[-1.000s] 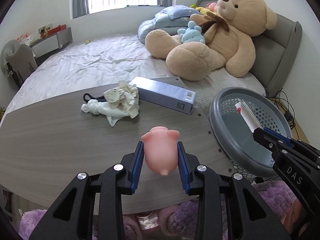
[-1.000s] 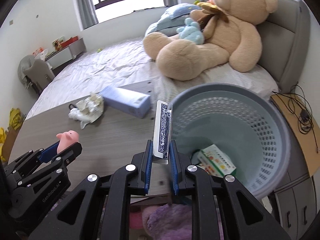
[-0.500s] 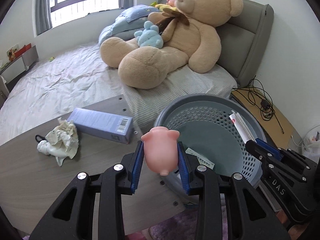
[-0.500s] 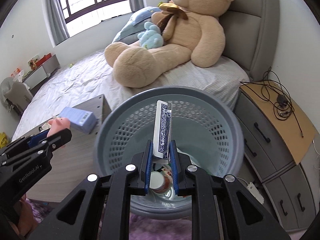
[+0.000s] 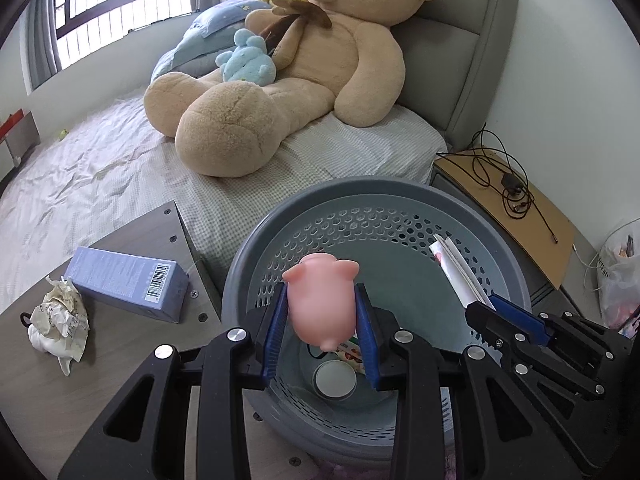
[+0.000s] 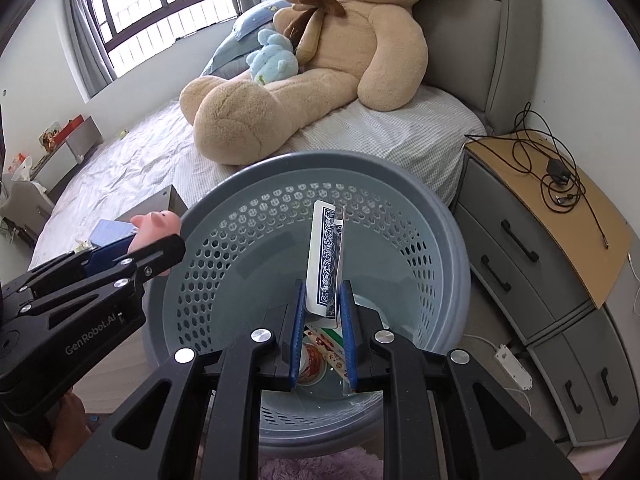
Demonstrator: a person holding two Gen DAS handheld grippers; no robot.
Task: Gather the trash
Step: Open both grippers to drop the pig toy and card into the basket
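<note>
The left gripper [image 5: 322,320] is clamped on a pink toy pig [image 5: 321,302], snout pointing away from the camera, and holds it above the open mouth of the grey perforated basket [image 5: 500,232]. The right gripper [image 6: 323,312] is closed tight on a small stack of blue-backed playing cards [image 6: 325,258], held on edge over the same basket. Both grippers point steeply down into it.

Readable markings: "GenRobot.AI" is printed on the body of the left gripper as seen from the right wrist camera. A blue carton [image 5: 128,284] on the table left of the basket carries a barcode label; its digits are too small to read. A printed carton [image 6: 326,346] and a round lid [image 5: 335,378] lie on the basket floor; their text is not legible.

The wood-grain table [image 5: 48,392] stands touching the basket's left side. Crumpled paper [image 5: 60,320] lies on it, left of the blue carton. Behind the basket is a bed [image 5: 100,168] with a large tan teddy bear [image 5: 304,68] and a small blue plush toy [image 5: 248,60]. Right of the basket stands a grey drawer unit [image 6: 532,248] with black cables [image 6: 552,168] on its top. A barred window [image 6: 160,4] is in the far wall.
</note>
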